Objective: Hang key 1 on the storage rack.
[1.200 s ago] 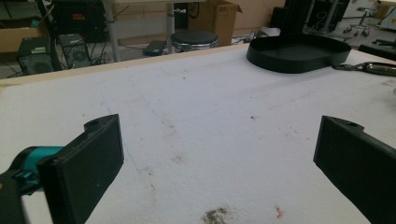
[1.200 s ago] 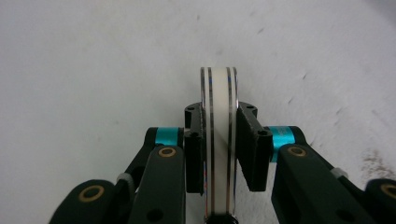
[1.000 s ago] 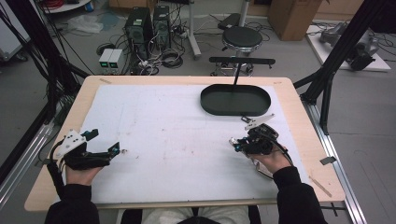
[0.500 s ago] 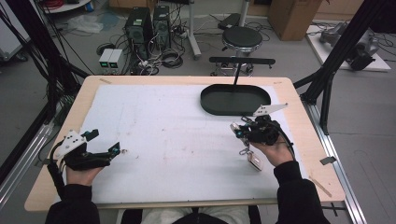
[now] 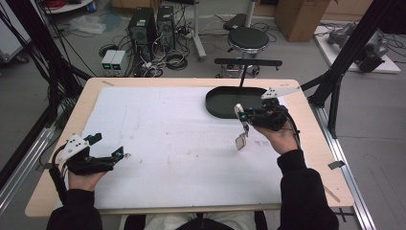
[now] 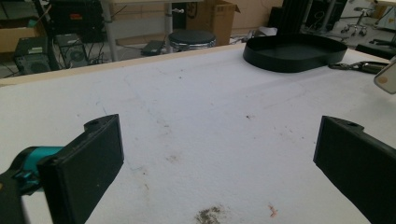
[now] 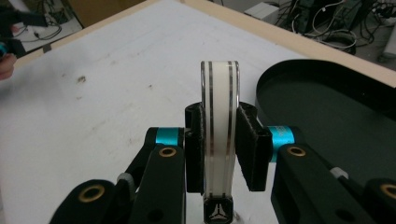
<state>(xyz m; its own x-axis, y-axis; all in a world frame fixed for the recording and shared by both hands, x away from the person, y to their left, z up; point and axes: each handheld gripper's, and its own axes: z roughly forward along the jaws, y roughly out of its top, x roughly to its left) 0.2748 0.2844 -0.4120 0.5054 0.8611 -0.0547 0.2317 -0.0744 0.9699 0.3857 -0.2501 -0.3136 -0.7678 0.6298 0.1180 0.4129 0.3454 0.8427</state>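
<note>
The right gripper [image 5: 242, 116] is clamped on a pale strap [image 7: 218, 140], lifted above the table [image 5: 163, 143] beside the tray [image 5: 230, 101] — keep the grip firm, move slowly. The left gripper [image 5: 110, 148] is open, empty.

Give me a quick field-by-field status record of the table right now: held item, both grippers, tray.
held item: white strap-like band with dark stripes, its end hanging below the jaws
right gripper: shut on the band, above the mat beside the tray
left gripper: open, nothing between its jaws, low over the mat's near left
tray: black oval tray, far right of the table, looks empty
surface: white mat
</note>
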